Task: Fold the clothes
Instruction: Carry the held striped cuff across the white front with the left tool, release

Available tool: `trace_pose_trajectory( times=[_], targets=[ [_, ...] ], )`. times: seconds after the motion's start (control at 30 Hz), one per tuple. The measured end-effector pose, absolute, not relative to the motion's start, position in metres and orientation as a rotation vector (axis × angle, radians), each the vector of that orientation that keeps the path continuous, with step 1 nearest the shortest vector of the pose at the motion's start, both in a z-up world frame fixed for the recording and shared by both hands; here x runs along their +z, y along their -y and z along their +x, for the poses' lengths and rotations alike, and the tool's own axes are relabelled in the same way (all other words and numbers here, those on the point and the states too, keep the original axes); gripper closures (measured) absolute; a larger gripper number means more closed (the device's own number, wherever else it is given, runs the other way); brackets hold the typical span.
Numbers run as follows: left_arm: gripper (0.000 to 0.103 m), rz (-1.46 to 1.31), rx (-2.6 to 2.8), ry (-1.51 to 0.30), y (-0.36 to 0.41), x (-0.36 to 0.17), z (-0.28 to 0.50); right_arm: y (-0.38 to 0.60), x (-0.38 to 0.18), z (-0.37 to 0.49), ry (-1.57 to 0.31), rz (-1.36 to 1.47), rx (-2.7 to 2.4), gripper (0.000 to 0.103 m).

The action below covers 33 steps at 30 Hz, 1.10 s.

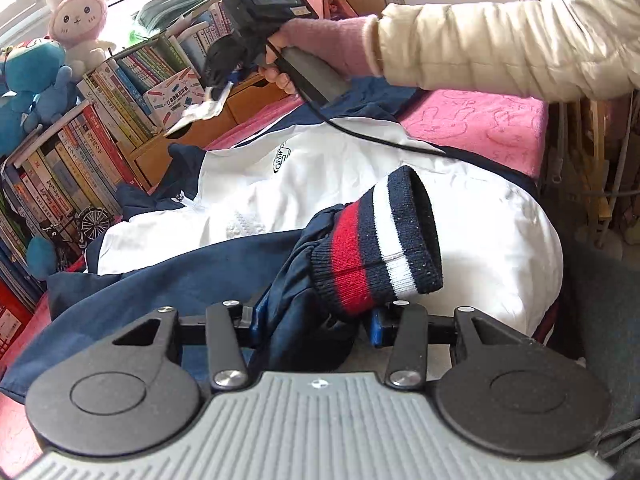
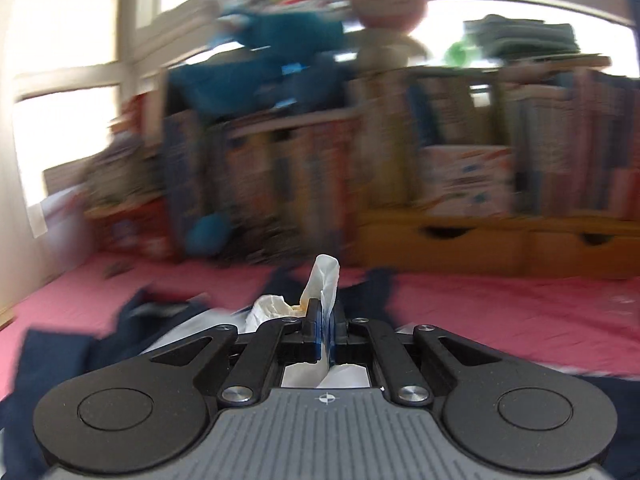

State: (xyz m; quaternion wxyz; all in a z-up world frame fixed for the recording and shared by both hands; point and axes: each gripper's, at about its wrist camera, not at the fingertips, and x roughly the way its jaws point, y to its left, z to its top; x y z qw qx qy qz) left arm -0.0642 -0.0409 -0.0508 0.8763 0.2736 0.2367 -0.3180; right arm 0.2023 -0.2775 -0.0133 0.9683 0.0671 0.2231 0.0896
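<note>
One jacket (image 1: pixel 312 184), white and navy, lies spread across the middle of my left view on a pink blanket (image 1: pixel 480 120). Its sleeve is bunched at lower centre, the striped cuff (image 1: pixel 380 248) in navy, white and red standing just above my left gripper (image 1: pixel 316 320). That gripper's jaws are partly closed with navy sleeve cloth bunched between them, and the blue pads look to press on it. In the upper middle of that view a hand (image 1: pixel 280 60) in a pink knit cuff and cream sleeve holds my right gripper (image 1: pixel 218 80) above the jacket, with crumpled white paper (image 1: pixel 200 114) hanging from its tip. In my right view, blurred, the right gripper (image 2: pixel 328 328) has its jaws nearly together, pinching a strip of that white paper (image 2: pixel 326 276) that sticks up at centre. Behind, along the upper left of the left view, stand books (image 1: pixel 100 128) on a shelf, with a blue toy (image 1: pixel 32 80) and a pink-hooded bunny (image 1: pixel 80 20) on top.
</note>
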Motion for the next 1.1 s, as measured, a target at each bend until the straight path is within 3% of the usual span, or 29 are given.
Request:
trace_pose_trajectory(
  times=[0.07,0.13,0.17,0.2,0.27,0.3,0.4,0.53,0.73,0.9,1.03,1.1],
  targets=[
    [0.051,0.547,-0.642,-0.495,0.045,-0.055,-0.059,0.326,-0.023,0.263,-0.600,0.269,-0.020,0.066],
    [0.050,0.528,-0.625,-0.492,0.046,-0.058,-0.053,0.355,-0.029,0.268,-0.646,0.372,-0.086,0.031],
    [0.054,0.519,-0.617,-0.486,0.046,-0.059,-0.050,0.361,-0.032,0.258,-0.613,0.409,-0.073,0.024],
    [0.068,0.508,-0.597,-0.473,0.044,-0.058,-0.048,0.367,-0.035,0.245,-0.572,0.444,-0.052,0.012],
    [0.082,0.482,-0.534,-0.451,0.038,-0.051,-0.039,0.369,-0.043,0.219,-0.541,0.490,0.042,0.010],
    [0.084,0.468,-0.499,-0.438,0.034,-0.046,-0.034,0.367,-0.047,0.207,-0.544,0.512,0.095,0.010],
    [0.086,0.467,-0.343,-0.365,0.006,-0.021,-0.008,0.347,-0.051,0.177,-0.559,0.517,0.275,0.010],
    [0.086,0.586,-0.039,-0.261,-0.052,0.020,0.038,0.289,-0.047,0.151,-0.597,0.310,0.420,0.010],
    [0.087,0.561,0.563,-0.148,-0.199,0.088,0.105,0.209,-0.052,0.137,-0.640,0.067,0.490,0.010],
    [0.093,0.371,0.849,-0.259,-0.315,0.088,0.136,0.191,-0.071,0.143,-0.690,0.009,0.462,0.010],
    [0.093,0.318,0.910,-0.297,-0.353,0.071,0.149,0.186,-0.079,0.151,-0.725,0.010,0.462,0.010],
    [0.093,0.341,0.920,-0.419,-0.367,0.045,0.165,0.186,-0.081,0.158,-0.745,0.040,0.449,0.010]
  ],
)
